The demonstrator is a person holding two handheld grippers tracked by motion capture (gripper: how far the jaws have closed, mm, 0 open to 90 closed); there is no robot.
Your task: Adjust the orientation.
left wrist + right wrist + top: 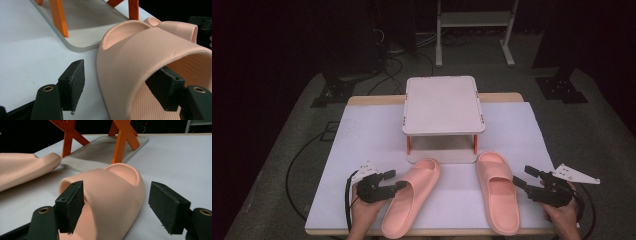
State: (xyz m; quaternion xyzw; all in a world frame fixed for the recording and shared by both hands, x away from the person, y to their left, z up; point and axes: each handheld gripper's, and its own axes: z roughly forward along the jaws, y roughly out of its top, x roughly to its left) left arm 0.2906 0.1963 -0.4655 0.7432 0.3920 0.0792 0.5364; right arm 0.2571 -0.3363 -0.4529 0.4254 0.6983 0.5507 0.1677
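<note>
From above, two pink slippers lie on a white table before a small stand, left slipper and right slipper. Left gripper stands spread astride its slipper's strap, one jaw inside. Right gripper likewise stands spread, not pinching.

Left claw and right claw low, jaws apart.

Two pink slippers, one on the left and one on the right, lie on one white table. One two-tier shelf on orange legs stands behind them. Two hand-held grippers, a left and a right, flank the pair, each trailing one cable.
</note>
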